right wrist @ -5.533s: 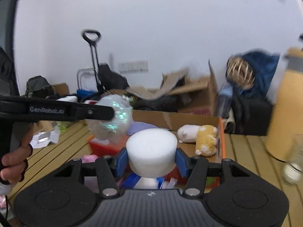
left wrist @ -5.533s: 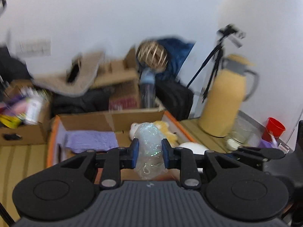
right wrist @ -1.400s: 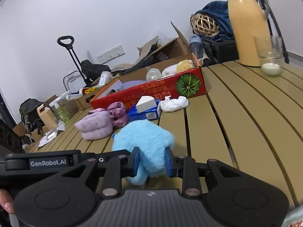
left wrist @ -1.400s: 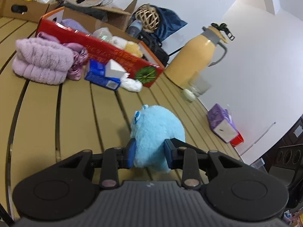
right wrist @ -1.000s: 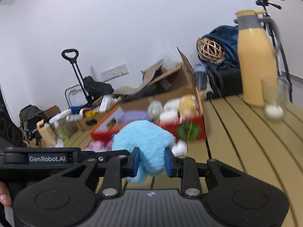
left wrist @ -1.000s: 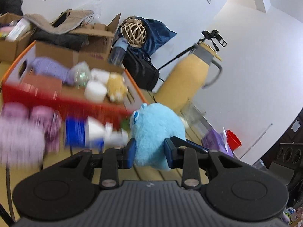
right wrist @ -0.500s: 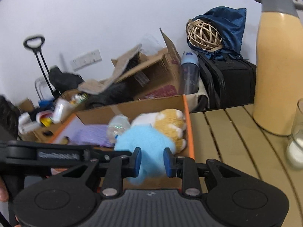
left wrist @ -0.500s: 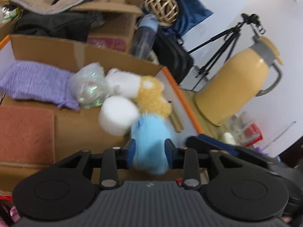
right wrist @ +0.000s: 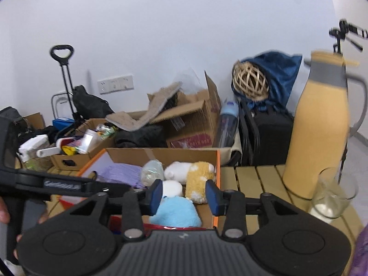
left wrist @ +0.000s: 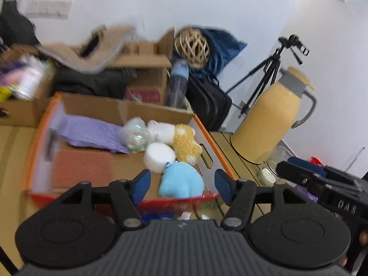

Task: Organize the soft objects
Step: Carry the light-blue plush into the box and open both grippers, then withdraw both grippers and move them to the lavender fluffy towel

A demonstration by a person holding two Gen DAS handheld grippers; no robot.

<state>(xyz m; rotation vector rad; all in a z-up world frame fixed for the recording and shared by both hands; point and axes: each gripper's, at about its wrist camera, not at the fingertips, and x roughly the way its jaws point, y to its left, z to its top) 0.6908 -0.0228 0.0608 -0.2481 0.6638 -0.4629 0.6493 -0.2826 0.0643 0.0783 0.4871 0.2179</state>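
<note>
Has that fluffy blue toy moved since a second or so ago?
Yes. The blue plush toy was on the slatted table in front of the red box; now it lies inside the box, beside the white foam puck, with both grippers' jaws opening clear of it.

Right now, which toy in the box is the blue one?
Find the cardboard box with orange edges beside the tall yellow flask. In its near corner, by the white foam puck and yellow-white plush, lies the blue plush, the only sky-blue toy.

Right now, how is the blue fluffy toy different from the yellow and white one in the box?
The blue plush is one plain colour; the yellow-and-white plush is two-toned. The blue plush lies nearest the box's front edge; the yellow-and-white plush lies farther back, by the white foam puck. Both are fluffy and rest in the box, ungripped.
</note>
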